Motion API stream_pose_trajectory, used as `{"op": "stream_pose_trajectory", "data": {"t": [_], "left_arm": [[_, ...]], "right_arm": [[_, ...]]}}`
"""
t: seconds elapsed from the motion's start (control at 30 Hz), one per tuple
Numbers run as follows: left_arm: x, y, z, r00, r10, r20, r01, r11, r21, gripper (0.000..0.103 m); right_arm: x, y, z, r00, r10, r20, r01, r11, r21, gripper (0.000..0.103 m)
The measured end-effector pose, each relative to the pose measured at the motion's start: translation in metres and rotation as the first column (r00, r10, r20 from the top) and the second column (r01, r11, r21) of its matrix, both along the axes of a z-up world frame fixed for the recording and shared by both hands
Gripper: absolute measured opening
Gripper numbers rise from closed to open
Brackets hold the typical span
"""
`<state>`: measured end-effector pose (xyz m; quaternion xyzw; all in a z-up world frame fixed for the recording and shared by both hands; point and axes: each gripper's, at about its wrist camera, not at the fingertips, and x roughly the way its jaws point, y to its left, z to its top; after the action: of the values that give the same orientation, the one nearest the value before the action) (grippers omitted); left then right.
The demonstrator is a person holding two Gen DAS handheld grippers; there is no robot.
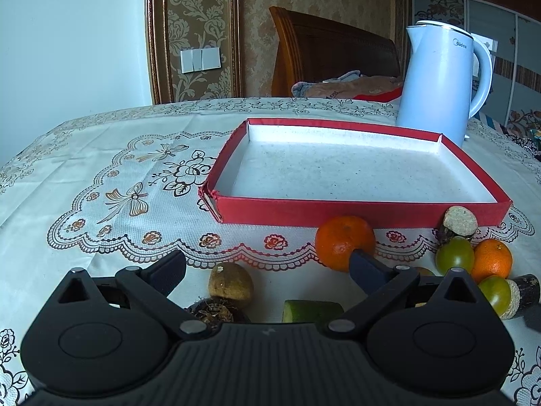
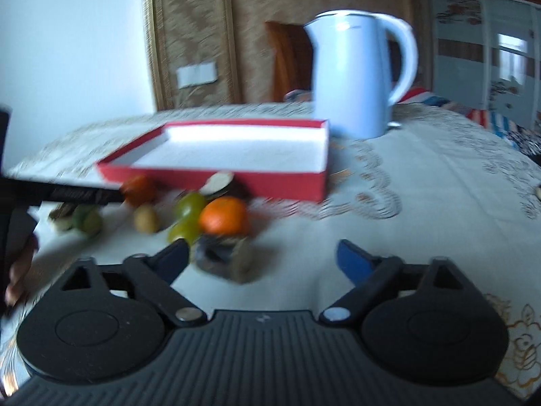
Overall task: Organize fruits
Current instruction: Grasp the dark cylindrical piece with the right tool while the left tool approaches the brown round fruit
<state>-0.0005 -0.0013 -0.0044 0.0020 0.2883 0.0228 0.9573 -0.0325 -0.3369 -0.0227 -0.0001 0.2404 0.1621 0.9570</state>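
Observation:
A red shallow box (image 1: 355, 210) with a white inside stands empty on the table; it also shows in the right wrist view (image 2: 290, 184). Fruit lies in front of it: an orange (image 1: 341, 242), a brown kiwi (image 1: 231, 282), a green piece (image 1: 312, 310), green tomatoes (image 1: 454, 253), a second orange (image 1: 492, 258) and sugarcane pieces (image 1: 460, 221). My left gripper (image 1: 267, 267) is open over the kiwi. My right gripper (image 2: 262, 258) is open, just behind a sugarcane piece (image 2: 225, 262) and an orange (image 2: 223, 218). The right wrist view is blurred.
A light blue kettle (image 1: 439, 81) stands behind the box's right corner; it also shows in the right wrist view (image 2: 351, 74). The table has a lace-patterned cloth (image 1: 118, 186). The left gripper's body (image 2: 64, 194) crosses the right wrist view at left.

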Motion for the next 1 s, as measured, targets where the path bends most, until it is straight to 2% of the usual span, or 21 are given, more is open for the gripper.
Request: {"op": "stream_pose_trajectory", "data": {"t": [0.2,0.4,0.47,0.7,0.73,0.77,0.83,0.93,1.0], "left_arm": [[0.0,0.0,0.0,1.0,-0.002,-0.003,0.002,1.0,-0.001,0.103],[0.001,-0.002,0.0,1.0,-0.006,-0.006,0.006,1.0,0.001,0.103],[0.001,-0.002,0.0,1.0,-0.005,-0.006,0.005,1.0,0.0,0.103],[0.001,-0.001,0.0,1.0,-0.003,-0.006,0.003,1.0,-0.002,0.103],[0.001,0.0,0.0,1.0,-0.003,-0.003,0.003,1.0,-0.004,0.103],[0.0,0.001,0.001,1.0,-0.003,0.004,0.003,1.0,-0.008,0.103],[-0.002,0.003,0.002,1.0,-0.003,0.023,0.003,1.0,-0.015,0.103],[-0.008,0.01,0.006,0.998,0.007,0.056,-0.007,1.0,-0.003,0.103],[-0.014,0.023,0.01,0.997,0.031,0.071,-0.03,0.999,-0.022,0.103]], "right_arm": [[0.003,0.019,-0.002,0.999,0.04,-0.026,-0.041,0.999,-0.033,0.067],[0.002,0.023,-0.005,0.999,0.035,-0.027,-0.037,0.998,-0.053,0.064],[0.004,0.022,-0.005,0.999,0.023,-0.03,-0.025,0.998,-0.057,0.058],[0.016,0.021,-0.005,0.996,-0.073,-0.042,0.068,0.992,-0.11,0.054],[0.019,0.021,-0.005,0.996,-0.075,-0.045,0.07,0.991,-0.115,0.05],[0.021,0.022,-0.004,0.996,-0.073,-0.042,0.067,0.991,-0.119,0.041],[0.027,0.024,-0.004,0.997,-0.065,-0.052,0.058,0.99,-0.128,0.038],[0.032,0.021,-0.004,0.996,-0.06,-0.068,0.052,0.993,-0.103,0.037],[0.036,0.012,-0.004,0.995,-0.057,-0.084,0.053,0.998,-0.046,0.036]]}}
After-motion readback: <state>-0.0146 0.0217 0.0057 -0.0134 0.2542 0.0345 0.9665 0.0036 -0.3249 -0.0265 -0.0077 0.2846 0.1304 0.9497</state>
